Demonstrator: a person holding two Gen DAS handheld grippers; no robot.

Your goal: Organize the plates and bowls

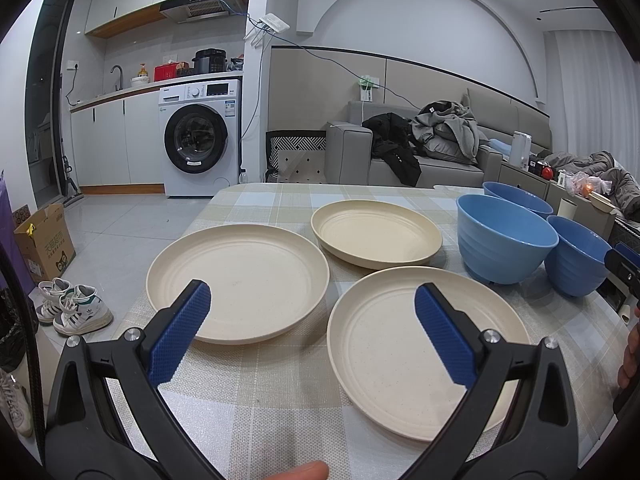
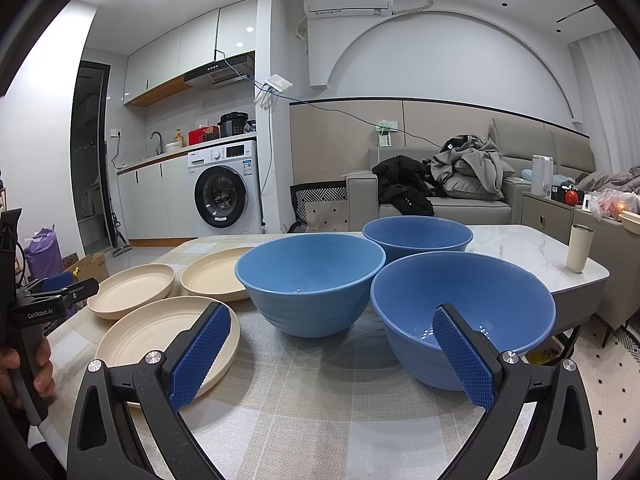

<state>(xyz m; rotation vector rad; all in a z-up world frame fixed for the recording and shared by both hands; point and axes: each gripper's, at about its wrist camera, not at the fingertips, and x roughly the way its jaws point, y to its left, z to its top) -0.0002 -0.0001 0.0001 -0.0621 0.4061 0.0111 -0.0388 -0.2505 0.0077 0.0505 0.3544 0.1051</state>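
With my left tongs (image 1: 312,304) and right tongs (image 2: 332,332) both wide and empty, three plates (image 1: 240,280) and three bowls (image 2: 310,280) sit separate on the bench (image 1: 260,392), where a shallow rim pinch could slip.

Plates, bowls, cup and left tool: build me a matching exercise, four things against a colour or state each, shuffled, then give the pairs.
Column one:
1. nearest plate
2. nearest bowl
3. cup
4. left tool

Column two:
A. blue, small holes in its bottom
B. open, holding nothing
C. cream, lying flat on the checked cloth
D. upright on the marble tabletop, apart from the dishes

Pairs: 1-C, 2-A, 3-D, 4-B
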